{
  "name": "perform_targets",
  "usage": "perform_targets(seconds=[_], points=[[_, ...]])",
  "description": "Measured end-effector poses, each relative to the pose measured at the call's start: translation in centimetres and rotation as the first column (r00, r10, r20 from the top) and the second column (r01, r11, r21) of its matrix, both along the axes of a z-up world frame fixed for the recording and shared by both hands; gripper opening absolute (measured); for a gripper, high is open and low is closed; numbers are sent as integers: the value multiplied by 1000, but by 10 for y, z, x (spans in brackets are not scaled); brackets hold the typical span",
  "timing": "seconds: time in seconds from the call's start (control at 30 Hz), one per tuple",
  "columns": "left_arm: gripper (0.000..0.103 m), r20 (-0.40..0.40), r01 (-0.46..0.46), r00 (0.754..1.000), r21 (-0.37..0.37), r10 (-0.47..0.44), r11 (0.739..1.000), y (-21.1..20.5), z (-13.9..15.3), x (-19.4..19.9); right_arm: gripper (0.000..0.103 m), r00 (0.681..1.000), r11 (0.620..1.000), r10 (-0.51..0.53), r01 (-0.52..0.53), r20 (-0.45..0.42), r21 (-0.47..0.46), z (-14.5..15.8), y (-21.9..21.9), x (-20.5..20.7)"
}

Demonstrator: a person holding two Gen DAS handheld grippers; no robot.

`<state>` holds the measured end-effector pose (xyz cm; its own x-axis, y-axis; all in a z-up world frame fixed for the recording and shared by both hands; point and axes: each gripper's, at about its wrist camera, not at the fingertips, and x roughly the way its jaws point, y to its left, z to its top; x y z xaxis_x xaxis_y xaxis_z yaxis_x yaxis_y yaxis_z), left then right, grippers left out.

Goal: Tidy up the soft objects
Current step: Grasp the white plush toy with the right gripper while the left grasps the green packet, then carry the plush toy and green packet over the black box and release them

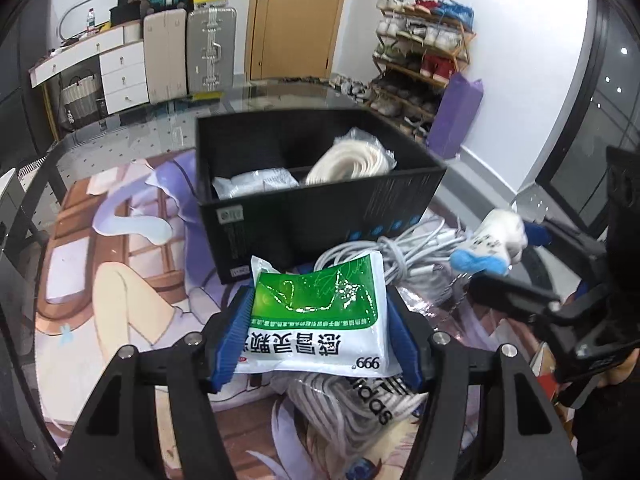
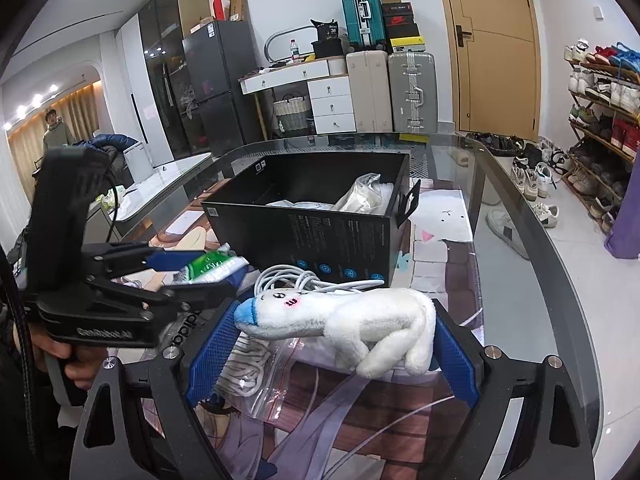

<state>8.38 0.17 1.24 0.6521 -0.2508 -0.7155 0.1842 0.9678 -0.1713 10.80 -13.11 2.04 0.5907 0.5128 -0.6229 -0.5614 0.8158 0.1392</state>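
While both grippers are loaded, sorting looks roughly half done:
left wrist view: left gripper (image 1: 318, 330) clamped on green medicine sachet (image 1: 320, 316), held level just short of black box (image 1: 320, 200), which already has bagged rolls inside.
right wrist view: right gripper (image 2: 332, 344) squeezing white plush toy (image 2: 344, 320) sideways above table; cable bundle (image 2: 304, 280) and zip bag (image 2: 264, 384) left.

A lived-in home: shoe rack (image 2: 604, 92), suitcases (image 2: 412, 92), fridge (image 2: 212, 84).
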Motion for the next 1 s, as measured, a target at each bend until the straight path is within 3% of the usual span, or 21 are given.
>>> perform_targets(seconds=[0.27, 0.57, 1.0], points=[[63, 85, -39, 995, -31, 41, 999, 15, 30, -13, 91, 999, 1000, 3, -3, 36, 2, 8, 2, -5], [63, 146, -69, 987, -28, 72, 997, 19, 55, 3, 91, 996, 1000, -3, 5, 93, -14, 32, 8, 5], [63, 154, -70, 985, -13, 71, 997, 26, 59, 39, 91, 989, 999, 4, 2, 147, -43, 56, 25, 42]])
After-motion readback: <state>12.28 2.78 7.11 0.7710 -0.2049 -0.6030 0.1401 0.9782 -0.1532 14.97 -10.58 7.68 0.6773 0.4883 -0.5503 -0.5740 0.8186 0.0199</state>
